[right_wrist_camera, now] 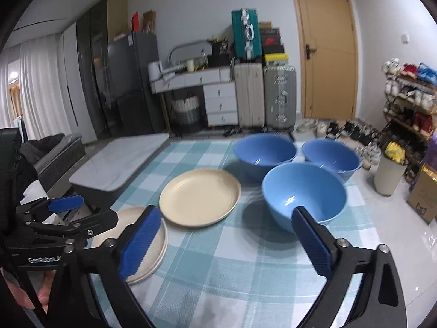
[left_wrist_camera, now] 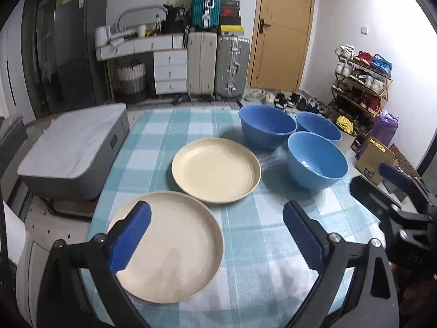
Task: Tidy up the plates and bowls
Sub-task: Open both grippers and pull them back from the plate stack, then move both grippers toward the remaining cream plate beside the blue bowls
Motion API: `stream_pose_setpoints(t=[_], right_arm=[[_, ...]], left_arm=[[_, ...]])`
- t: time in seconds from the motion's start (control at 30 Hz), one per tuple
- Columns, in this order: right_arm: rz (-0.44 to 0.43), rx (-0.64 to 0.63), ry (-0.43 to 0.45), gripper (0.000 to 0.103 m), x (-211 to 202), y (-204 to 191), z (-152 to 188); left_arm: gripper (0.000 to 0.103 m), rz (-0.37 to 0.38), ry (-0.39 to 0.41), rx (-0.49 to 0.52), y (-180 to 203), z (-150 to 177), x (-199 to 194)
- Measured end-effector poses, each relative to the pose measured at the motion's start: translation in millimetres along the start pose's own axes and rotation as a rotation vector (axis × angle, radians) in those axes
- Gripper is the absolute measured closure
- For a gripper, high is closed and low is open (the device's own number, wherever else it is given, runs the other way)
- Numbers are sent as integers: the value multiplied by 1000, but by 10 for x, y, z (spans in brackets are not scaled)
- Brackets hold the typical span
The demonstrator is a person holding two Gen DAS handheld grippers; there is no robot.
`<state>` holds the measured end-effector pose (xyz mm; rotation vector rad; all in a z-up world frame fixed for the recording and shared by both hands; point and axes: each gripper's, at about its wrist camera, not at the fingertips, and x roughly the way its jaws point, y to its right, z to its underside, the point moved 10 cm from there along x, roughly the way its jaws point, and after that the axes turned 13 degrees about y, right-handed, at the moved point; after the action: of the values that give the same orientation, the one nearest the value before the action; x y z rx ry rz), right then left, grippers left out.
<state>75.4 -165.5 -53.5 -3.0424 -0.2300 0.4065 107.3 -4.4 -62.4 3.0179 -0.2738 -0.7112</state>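
The left gripper (left_wrist_camera: 217, 235) is seen with jaws spread wide and nothing between them; it hangs above the tabletop (left_wrist_camera: 245, 246), which is covered by a blue-checked cloth.

At the left, under the left finger, a cream plate (left_wrist_camera: 174, 251) lies flat near the front edge. In the right wrist view this near plate (right_wrist_camera: 155, 257) shows a doubled rim, so a stack is possible; it cannot be confirmed.

Just beyond it, toward the centre, a second plate (left_wrist_camera: 215, 173) lies flat, its rim close to the first; contact cannot be judged.

To the right, three blue bowls stand upright in a close cluster: a far-left bowl (left_wrist_camera: 266, 127), a far-right bowl (left_wrist_camera: 318, 129) and a near bowl (left_wrist_camera: 316, 161). Whether they touch cannot be told.

The right gripper (right_wrist_camera: 226, 239) is held above the tabletop in front of the near bowl, jaws spread wide, empty. It appears at the right edge of the left wrist view.

Each item is clear of both grippers.
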Motion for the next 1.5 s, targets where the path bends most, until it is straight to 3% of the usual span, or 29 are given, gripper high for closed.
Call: stream_pose_setpoints(t=[0.27, 0.53, 0.77, 1.13, 1.5], right_arm=[[14, 7, 53, 1, -369, 165, -59], [-3, 27, 165, 1, -842, 212, -281], [53, -43, 219, 1, -1109, 245, -218], [52, -30, 103, 1, -847, 214, 230], [33, -66, 77, 1, -498, 64, 269]], left_arm=[[4, 42, -4, 7, 220, 28, -18], [0, -11, 178, -5, 197, -161, -326], [0, -43, 189, 18, 189, -68, -353], [0, -61, 127, 8, 144, 166, -249], [0, -102, 88, -19, -91, 241, -88]])
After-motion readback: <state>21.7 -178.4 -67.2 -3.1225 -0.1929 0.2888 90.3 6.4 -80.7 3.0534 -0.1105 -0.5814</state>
